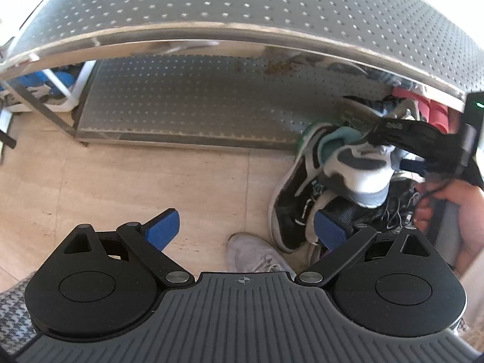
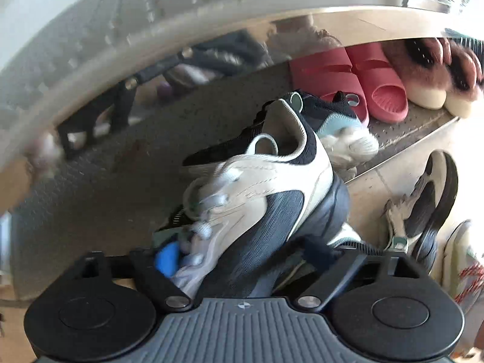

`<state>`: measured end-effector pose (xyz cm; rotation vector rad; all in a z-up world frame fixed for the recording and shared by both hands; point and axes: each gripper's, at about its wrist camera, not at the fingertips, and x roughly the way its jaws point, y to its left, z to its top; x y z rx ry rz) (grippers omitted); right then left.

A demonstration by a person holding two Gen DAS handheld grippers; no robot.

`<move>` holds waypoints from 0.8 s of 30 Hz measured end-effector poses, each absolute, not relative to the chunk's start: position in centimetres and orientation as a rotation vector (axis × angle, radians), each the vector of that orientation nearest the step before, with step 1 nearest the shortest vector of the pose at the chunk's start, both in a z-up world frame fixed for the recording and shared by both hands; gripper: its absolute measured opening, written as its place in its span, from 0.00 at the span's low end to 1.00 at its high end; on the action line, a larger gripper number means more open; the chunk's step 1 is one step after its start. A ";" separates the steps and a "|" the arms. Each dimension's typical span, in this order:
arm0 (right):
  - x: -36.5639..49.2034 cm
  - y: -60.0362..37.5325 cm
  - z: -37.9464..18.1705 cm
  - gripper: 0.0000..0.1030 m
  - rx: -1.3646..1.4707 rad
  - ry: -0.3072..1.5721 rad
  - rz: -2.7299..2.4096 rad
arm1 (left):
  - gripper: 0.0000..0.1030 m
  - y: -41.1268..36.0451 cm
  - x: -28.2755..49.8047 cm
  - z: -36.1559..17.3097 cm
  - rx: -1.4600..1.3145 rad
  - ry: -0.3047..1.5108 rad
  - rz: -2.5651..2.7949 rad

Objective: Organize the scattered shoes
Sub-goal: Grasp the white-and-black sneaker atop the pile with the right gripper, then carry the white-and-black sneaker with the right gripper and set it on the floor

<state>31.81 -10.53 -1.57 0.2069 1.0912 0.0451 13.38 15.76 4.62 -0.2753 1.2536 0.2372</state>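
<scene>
My right gripper [image 2: 243, 255] is shut on a white and grey sneaker [image 2: 266, 187], its pads pressing on the laces side and the sole side. The left wrist view shows that sneaker [image 1: 360, 166] held above a heap of shoes at the rack's lower shelf, with the right gripper [image 1: 390, 151] and a hand [image 1: 453, 205] behind it. My left gripper [image 1: 246, 230] stands open over the floor with nothing between its blue pads. Under it lie a pale grey shoe [image 1: 251, 254] and a black and white sneaker [image 1: 290, 205].
A perforated metal rack has a top shelf [image 1: 242, 6] and a lower shelf [image 1: 196, 103]. On the lower shelf stand red slides [image 2: 348, 81], fluffy pink slippers [image 2: 438, 72] and a black and light-blue knit shoe [image 2: 332, 115]. An overturned shoe [image 2: 429, 205] lies on the floor at right.
</scene>
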 end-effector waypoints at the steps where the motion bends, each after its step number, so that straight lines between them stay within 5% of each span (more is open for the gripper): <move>1: 31.5 -10.6 -1.2 0.44 0.227 1.096 0.062 | 0.96 16.0 13.0 4.8 -0.282 1.247 0.238; 13: 20.9 -8.0 5.1 0.40 0.408 1.138 0.308 | 0.96 22.2 8.2 7.4 -0.390 1.153 0.371; 24: 18.5 10.0 1.0 0.44 0.207 1.237 0.590 | 0.96 30.4 3.8 7.2 -0.483 1.097 0.687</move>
